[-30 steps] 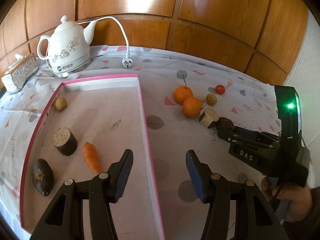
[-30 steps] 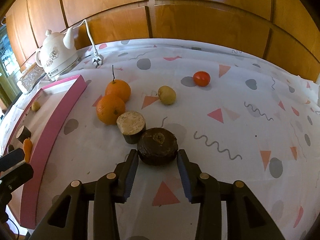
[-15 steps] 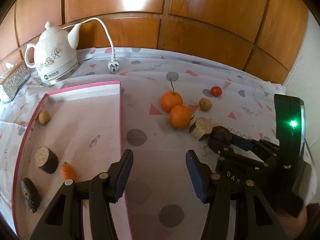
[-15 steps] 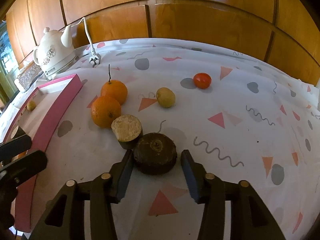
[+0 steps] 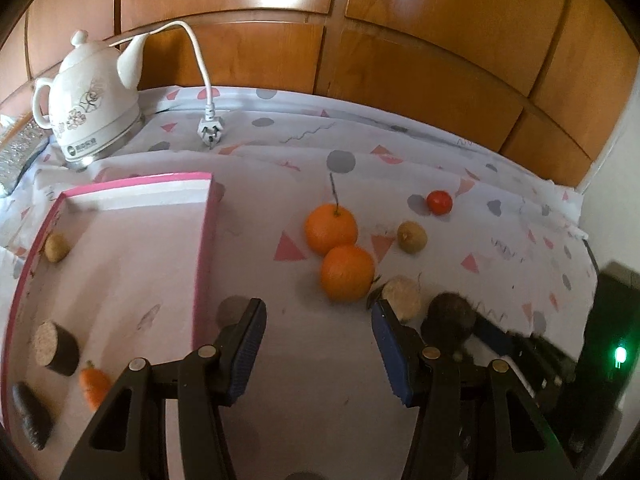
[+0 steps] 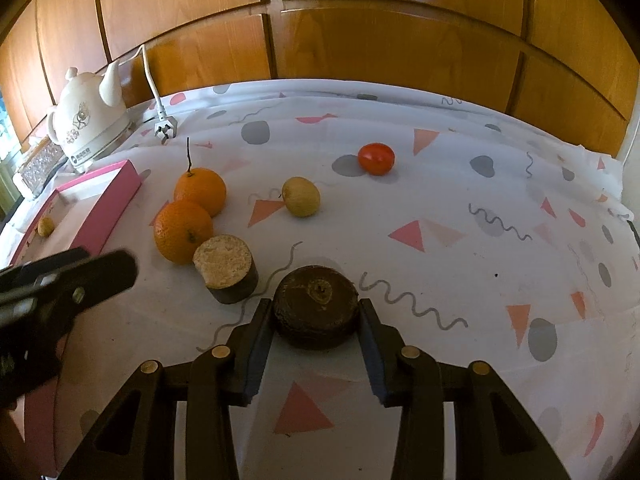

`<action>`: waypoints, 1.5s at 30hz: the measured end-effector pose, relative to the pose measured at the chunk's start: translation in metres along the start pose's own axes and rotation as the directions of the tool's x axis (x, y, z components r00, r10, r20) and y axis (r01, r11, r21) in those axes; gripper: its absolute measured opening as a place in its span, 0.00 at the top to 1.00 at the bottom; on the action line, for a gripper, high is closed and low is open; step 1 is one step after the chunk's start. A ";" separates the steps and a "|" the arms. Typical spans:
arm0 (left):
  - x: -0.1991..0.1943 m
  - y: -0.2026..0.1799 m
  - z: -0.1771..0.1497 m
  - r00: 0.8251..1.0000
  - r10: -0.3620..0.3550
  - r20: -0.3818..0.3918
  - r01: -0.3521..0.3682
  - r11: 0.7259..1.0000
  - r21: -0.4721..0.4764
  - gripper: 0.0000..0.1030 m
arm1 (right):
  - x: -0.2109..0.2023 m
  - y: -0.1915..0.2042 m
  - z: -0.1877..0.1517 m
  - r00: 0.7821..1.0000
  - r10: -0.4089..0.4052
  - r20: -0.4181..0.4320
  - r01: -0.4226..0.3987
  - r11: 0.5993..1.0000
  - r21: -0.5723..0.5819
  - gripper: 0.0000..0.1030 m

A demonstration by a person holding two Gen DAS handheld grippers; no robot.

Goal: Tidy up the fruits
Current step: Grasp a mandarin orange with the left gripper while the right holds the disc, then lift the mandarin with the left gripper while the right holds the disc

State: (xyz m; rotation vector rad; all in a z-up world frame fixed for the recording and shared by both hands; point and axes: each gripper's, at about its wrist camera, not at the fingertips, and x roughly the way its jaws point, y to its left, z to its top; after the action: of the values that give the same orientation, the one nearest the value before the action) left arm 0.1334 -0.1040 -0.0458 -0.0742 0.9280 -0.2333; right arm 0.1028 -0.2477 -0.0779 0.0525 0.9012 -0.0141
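The right gripper (image 6: 316, 316) is low over the table, both fingers pressed against a dark round piece (image 6: 316, 304). The left gripper (image 5: 318, 344) hangs beside it, fingers spread wide, holding nothing.

Wood panelling (image 6: 360, 52) glossy; kettle (image 5: 94, 100) glazed ceramic; tablecloth (image 6: 460, 208) matt cloth; dark round piece (image 6: 316, 304) looked rough, dull
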 end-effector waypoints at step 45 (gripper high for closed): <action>-0.011 -0.012 -0.046 0.991 -0.134 -0.021 0.135 0.980 0.146 0.65 | 0.000 -0.006 -0.001 0.999 0.047 0.014 -0.048 0.998 0.031 0.59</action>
State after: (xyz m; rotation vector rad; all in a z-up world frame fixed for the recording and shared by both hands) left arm 0.0885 -0.1115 -0.0625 0.0004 0.9150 -0.4271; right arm 0.1018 -0.2540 -0.0781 0.1029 0.8867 0.0158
